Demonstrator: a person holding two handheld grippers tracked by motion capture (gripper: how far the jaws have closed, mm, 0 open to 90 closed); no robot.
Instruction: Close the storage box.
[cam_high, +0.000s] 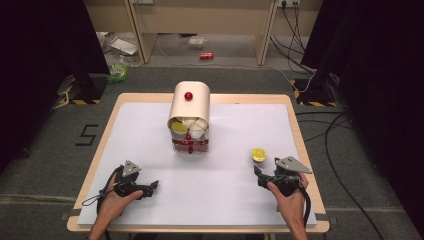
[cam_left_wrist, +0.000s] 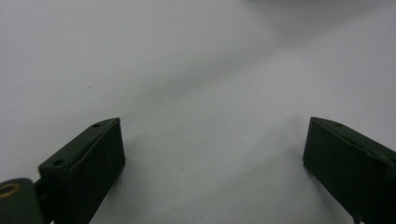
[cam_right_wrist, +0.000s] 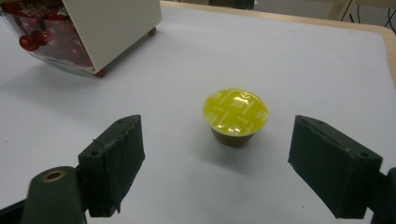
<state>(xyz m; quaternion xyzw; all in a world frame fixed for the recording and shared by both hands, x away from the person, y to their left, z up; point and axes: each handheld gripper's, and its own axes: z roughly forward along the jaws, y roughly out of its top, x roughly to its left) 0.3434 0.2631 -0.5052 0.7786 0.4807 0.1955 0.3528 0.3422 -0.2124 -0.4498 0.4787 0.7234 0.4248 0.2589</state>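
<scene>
Black padded right tool (cam_right_wrist: 217, 163) stands wide apart, lined up on the small yellow-lidded coffee capsule (cam_right_wrist: 235, 116) ahead; left tool (cam_left_wrist: 212, 158) also apart, resting over the white bench (cam_left_wrist: 187, 70).

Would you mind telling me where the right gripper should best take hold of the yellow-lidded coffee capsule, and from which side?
Probably by the brown cup wall just under the lid rim. The capsule stands upright, foil up, alone on the white table, ahead of the open right gripper. Coming in level from the person's side, one jaw on each flank, suits it: the wall tapers downward, so the wider rim should stop slipping.
</scene>
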